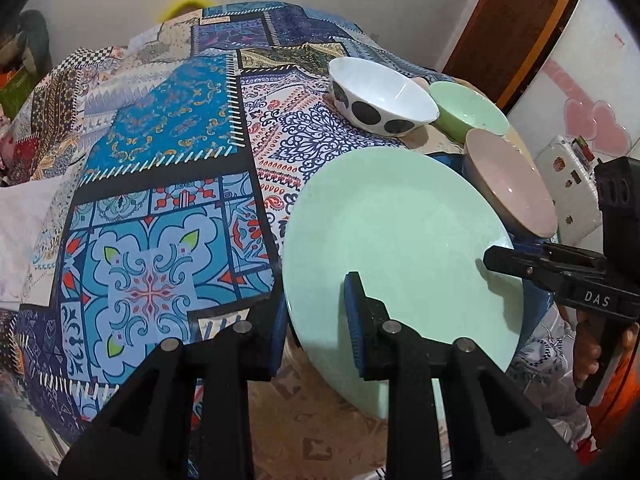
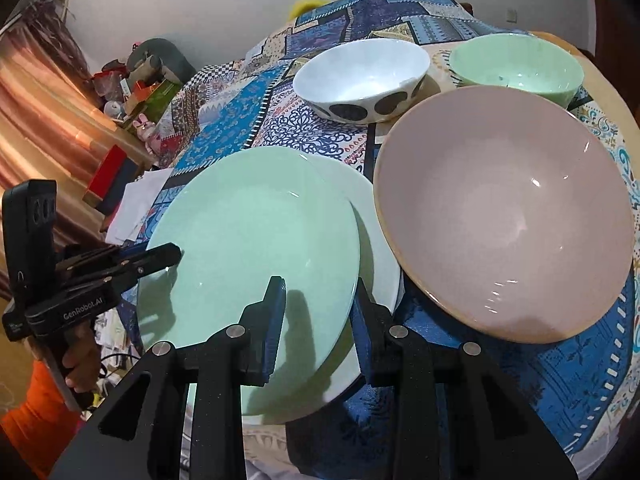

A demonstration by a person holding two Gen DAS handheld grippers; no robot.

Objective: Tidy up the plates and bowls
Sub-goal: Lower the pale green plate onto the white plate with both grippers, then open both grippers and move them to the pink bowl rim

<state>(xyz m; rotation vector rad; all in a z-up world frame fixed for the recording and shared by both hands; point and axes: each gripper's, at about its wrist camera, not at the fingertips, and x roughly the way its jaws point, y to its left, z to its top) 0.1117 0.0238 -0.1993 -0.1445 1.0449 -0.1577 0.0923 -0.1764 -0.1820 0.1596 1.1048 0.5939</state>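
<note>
A mint green plate (image 1: 396, 252) (image 2: 256, 248) sits tilted over a white plate (image 2: 380, 256) on the patterned tablecloth. My left gripper (image 1: 316, 320) has its jaws apart, straddling the green plate's left rim; its pads do not look pressed on it. My right gripper (image 2: 320, 320) straddles the right rims of both plates, jaws apart. Each gripper shows in the other's view, the right (image 1: 496, 260) and the left (image 2: 172, 254). A pink bowl (image 2: 504, 216) (image 1: 512, 188), a white bowl with dark dots (image 2: 364, 80) (image 1: 380, 96) and a green bowl (image 2: 516, 68) (image 1: 468, 112) stand behind.
The patchwork tablecloth (image 1: 160, 200) covers the table to the left. A white appliance (image 1: 576, 192) and a door are at the right. Clutter and a curtain (image 2: 52, 92) lie off the table's left side.
</note>
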